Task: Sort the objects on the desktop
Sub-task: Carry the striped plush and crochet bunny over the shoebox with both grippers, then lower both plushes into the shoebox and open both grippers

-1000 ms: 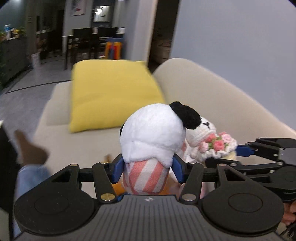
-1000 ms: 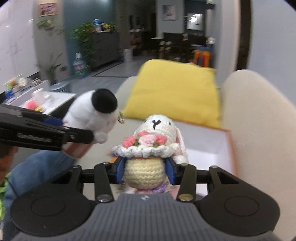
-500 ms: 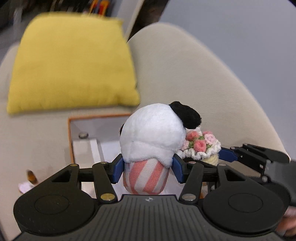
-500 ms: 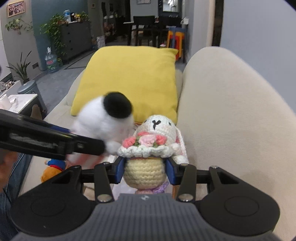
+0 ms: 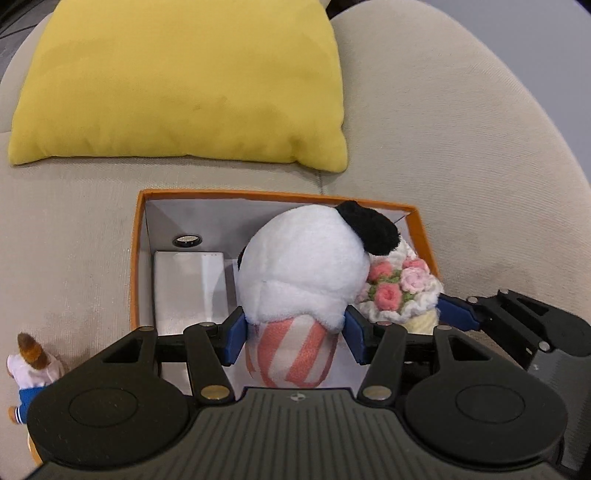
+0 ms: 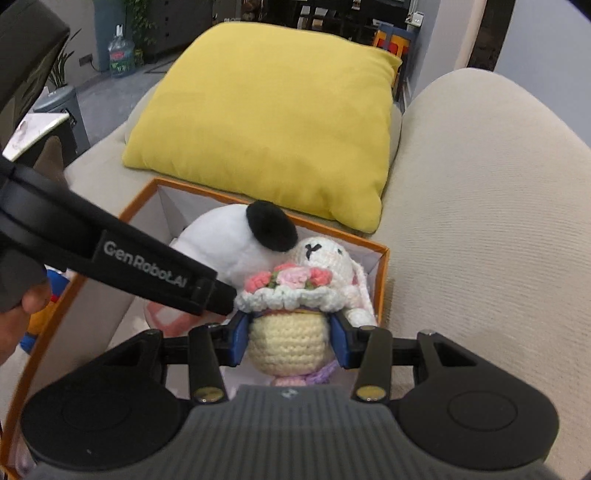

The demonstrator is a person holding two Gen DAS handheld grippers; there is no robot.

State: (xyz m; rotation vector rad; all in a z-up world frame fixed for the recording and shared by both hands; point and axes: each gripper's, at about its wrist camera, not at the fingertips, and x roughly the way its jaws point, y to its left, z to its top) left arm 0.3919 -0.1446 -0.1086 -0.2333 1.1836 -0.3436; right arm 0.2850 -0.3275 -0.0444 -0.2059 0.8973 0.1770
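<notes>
Panda plush (image 5: 303, 280) clenched in left tool (image 5: 294, 334), crochet bunny (image 6: 291, 332) in right tool (image 6: 290, 341), over orange box (image 5: 133, 258), yellow cushion (image 5: 177, 81) behind

A home living room: a beige sofa (image 6: 480, 221) with a yellow cushion (image 6: 266, 122), dining chairs (image 6: 332, 14) behind.

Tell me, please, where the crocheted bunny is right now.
The crocheted bunny is clamped in the right gripper over the orange box, touching the panda plush on its left.

Two grippers: left gripper (image 5: 294, 338), right gripper (image 6: 290, 341). Three soft toys: panda plush (image 5: 303, 273), crochet bunny (image 6: 295, 295), small doll (image 5: 27, 365). One orange box (image 5: 135, 258), one yellow cushion (image 5: 177, 85)
</notes>
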